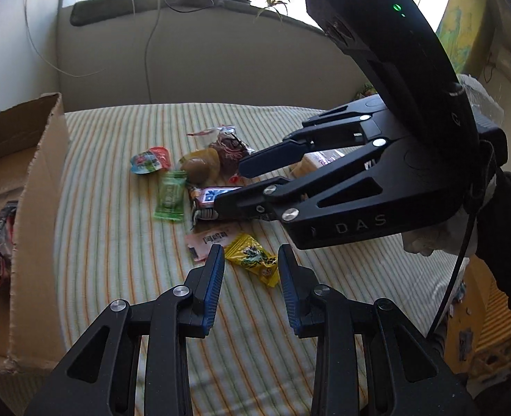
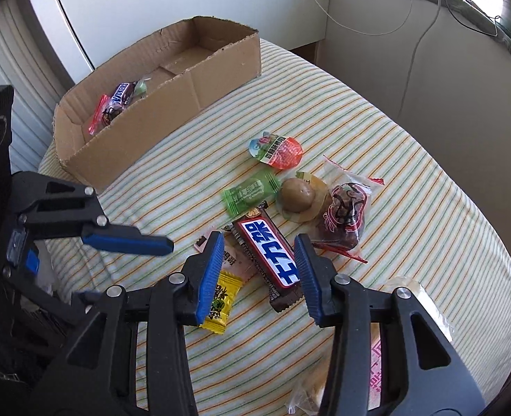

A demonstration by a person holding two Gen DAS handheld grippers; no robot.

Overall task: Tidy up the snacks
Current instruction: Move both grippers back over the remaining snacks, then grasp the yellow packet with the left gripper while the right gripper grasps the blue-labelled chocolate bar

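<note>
The right gripper [image 2: 257,277] hung wide open over the striped tablecloth [image 2: 411,180], holding nothing. The chocolate bar [image 2: 267,256] with the blue and white label lay directly between its two blue pads [image 2: 208,277], running lengthwise along the gap; whether the pads touched the wrapper could not be told. The yellow candy packet [image 2: 220,303] lay just beside the bar, partly hidden under the left-hand pad, with a pink sachet [image 2: 232,256] between them.

The left gripper [image 1: 252,270] was also open and empty, poised above the yellow candy packet [image 1: 252,258], which lay just past its fingertips.

Beyond the bar sat the rest of the loose snacks in a close cluster near the middle of the cloth: a green wrapped sweet [image 2: 250,192], a round brown pastry in clear wrap [image 2: 298,196], a dark red-patterned packet [image 2: 345,213] and a small jelly cup [image 2: 276,150].

The cardboard box [image 2: 172,100] stood at the far left edge of the table, well apart from the cluster. A few wrapped snacks [image 2: 116,104] lay inside it at its near end.
</note>
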